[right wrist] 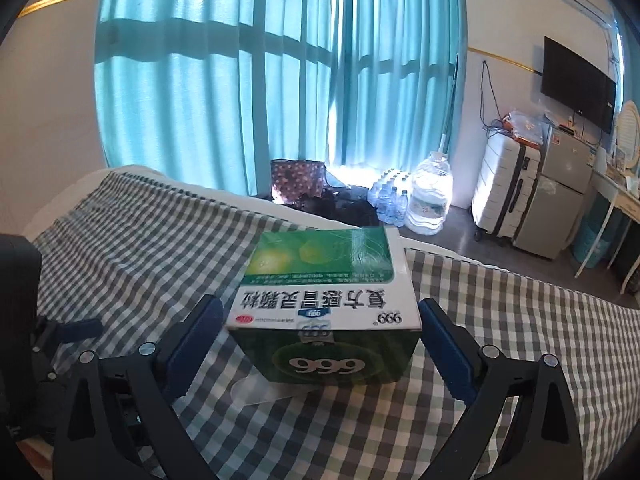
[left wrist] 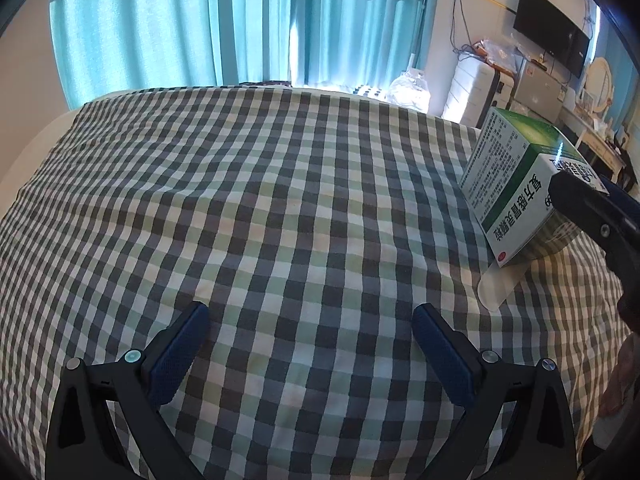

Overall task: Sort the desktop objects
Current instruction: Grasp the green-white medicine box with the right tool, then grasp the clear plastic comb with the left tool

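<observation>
A green and white medicine box (right wrist: 326,308) rests on the checked cloth (right wrist: 500,320), partly on top of a clear flat plastic piece (right wrist: 256,390). My right gripper (right wrist: 322,340) is open, with one finger on each side of the box's near end and small gaps to both. In the left wrist view the box (left wrist: 520,184) is at the far right with the plastic piece (left wrist: 496,284) under it. My left gripper (left wrist: 310,344) is open and empty over bare cloth (left wrist: 280,200), to the left of the box.
The cloth-covered surface ends at a far edge (right wrist: 360,232). Beyond it are teal curtains (right wrist: 280,80), water bottles (right wrist: 428,196), a white suitcase (right wrist: 504,188) and a small fridge (right wrist: 560,192) on the floor.
</observation>
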### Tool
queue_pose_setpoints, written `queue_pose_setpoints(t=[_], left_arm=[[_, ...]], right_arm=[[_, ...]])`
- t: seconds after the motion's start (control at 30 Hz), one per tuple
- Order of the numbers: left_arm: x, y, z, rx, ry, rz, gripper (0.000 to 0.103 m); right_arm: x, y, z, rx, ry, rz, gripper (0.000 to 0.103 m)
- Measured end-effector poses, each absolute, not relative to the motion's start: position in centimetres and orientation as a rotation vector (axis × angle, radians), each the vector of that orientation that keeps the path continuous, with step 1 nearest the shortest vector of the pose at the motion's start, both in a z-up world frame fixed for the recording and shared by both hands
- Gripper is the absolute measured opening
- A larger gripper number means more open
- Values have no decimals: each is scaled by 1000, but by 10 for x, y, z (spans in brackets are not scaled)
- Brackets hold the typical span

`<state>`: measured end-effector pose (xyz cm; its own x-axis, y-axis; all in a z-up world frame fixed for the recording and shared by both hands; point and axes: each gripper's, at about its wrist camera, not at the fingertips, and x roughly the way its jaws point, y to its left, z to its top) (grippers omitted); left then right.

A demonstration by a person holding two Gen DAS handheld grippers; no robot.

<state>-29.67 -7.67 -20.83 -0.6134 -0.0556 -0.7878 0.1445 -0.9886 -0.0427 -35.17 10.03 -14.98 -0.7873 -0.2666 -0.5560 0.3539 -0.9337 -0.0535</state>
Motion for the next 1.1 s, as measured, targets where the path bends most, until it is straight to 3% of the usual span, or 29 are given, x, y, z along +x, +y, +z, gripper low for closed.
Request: queue_pose_setpoints(t=[0.2, 0.4, 0.6, 0.8, 1.03, 1.1], left_arm=[[-297, -76, -208, 1320, 143, -2724, 103], [-298, -71, -207, 1304, 126, -2763, 103], [-297, -42, -195, 1262, 66, -2916, 103], [-310, 4, -182, 1279, -42, -3085, 103], [-388, 54, -201, 1678, -111, -3081, 103], [-395, 67, -204, 1686, -234, -3052, 101]], right_arm=[[-359, 98, -161, 848, 278, -2729, 97], [-371, 124, -165, 916, 121, -2810, 92], [-327, 190, -144, 852, 113, -3092, 92], [-287, 248, -149, 959, -113, -3118, 92], [-266, 289, -125, 898, -344, -3144, 92], [-264, 297, -119, 881, -385, -3148, 92]])
